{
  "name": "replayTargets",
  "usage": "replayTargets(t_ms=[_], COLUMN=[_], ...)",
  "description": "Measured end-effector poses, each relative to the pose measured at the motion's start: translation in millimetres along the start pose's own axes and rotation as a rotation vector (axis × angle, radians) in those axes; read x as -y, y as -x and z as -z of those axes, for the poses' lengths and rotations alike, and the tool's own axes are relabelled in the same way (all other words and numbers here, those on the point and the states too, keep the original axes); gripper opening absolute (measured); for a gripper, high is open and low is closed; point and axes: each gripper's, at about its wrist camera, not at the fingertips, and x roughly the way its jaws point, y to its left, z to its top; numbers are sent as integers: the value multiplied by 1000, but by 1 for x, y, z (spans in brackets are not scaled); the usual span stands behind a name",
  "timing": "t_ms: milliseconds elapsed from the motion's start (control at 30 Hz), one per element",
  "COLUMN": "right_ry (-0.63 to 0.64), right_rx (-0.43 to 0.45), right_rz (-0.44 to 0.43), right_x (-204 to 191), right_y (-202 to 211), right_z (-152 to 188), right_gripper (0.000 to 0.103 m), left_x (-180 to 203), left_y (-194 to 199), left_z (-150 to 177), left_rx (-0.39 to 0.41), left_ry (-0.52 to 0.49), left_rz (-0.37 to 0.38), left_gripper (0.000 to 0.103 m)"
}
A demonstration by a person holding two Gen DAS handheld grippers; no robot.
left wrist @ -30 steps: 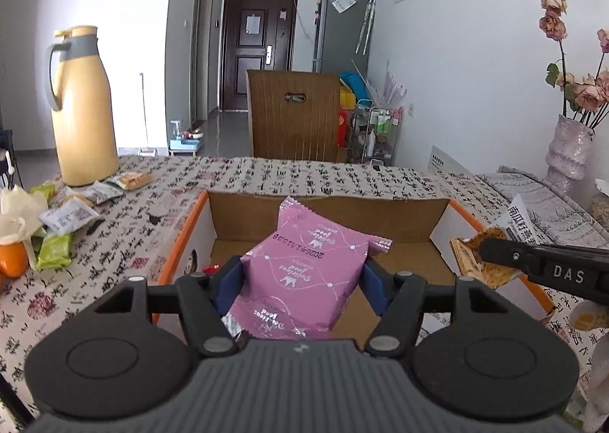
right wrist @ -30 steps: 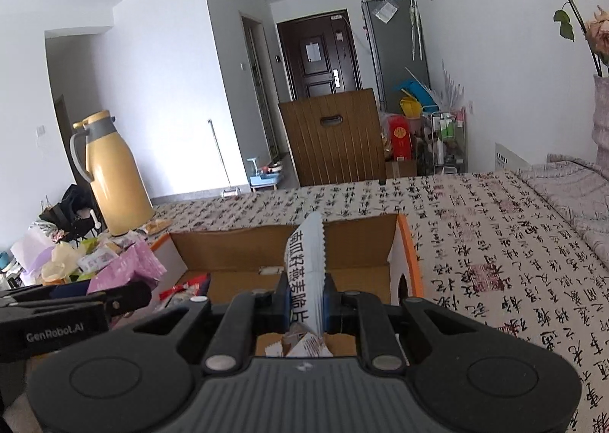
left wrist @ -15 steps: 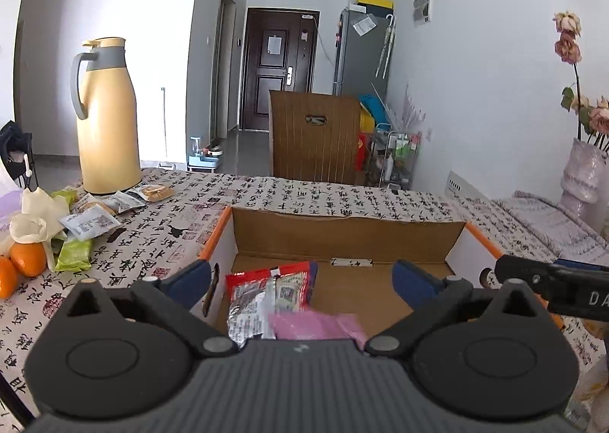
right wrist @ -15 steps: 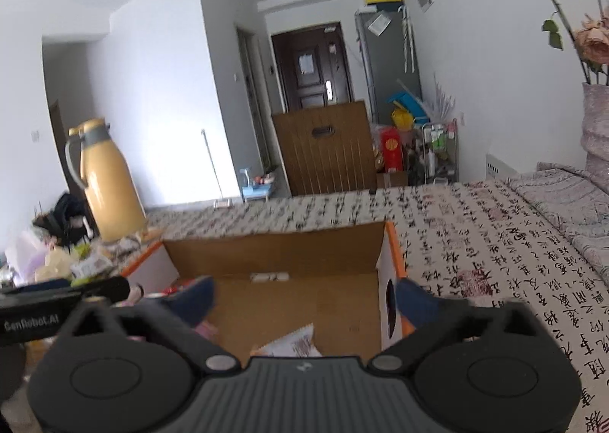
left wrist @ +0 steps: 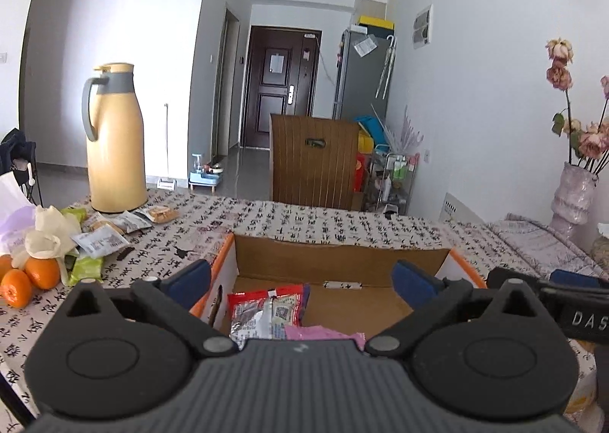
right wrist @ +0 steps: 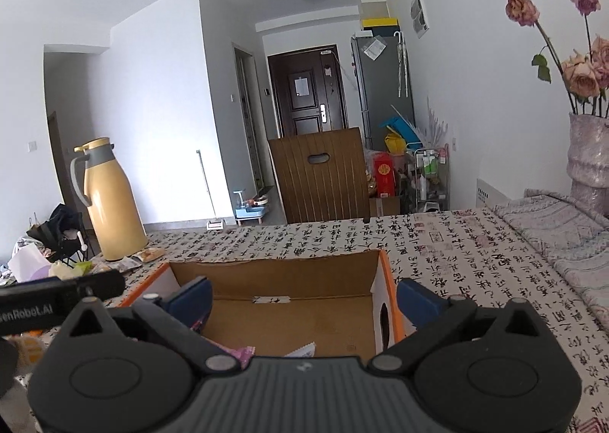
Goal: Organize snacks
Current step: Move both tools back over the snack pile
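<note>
An open cardboard box (left wrist: 342,261) with orange rims sits on the table; it also shows in the right wrist view (right wrist: 274,273). Inside lie a red snack packet (left wrist: 266,313), a pink snack packet (left wrist: 323,333) and a white packet (right wrist: 304,349); the pink one's corner shows in the right wrist view (right wrist: 243,352). My left gripper (left wrist: 302,279) is open and empty above the box. My right gripper (right wrist: 302,298) is open and empty above the box's right part. Several loose snack packets (left wrist: 102,239) lie at the table's left.
A yellow thermos jug (left wrist: 114,140) stands at the far left of the table, with oranges (left wrist: 30,277) and a white bag nearby. A vase of dried roses (right wrist: 590,151) stands at the right. A wooden chair back (left wrist: 314,163) is beyond the table.
Both grippers opened and let go: the pink packet dropped from the left and the white packet from the right into the box. Both grippers have risen and drawn back a little.
</note>
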Motion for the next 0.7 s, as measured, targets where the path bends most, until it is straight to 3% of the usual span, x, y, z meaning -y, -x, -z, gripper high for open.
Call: replayTargets(t_ms=[467, 700], right_ry=[37, 35], right_rx=[20, 4], right_rz=[29, 28], right_x=[-16, -11], right_y=[74, 104], right_z=[19, 41], right_gripper=[103, 103], left_x=[-7, -16], left_y=[66, 81], left_z=[11, 27], left_rx=[30, -5], left_ry=[-10, -13], left_rz=[21, 24], left_gripper=[103, 103])
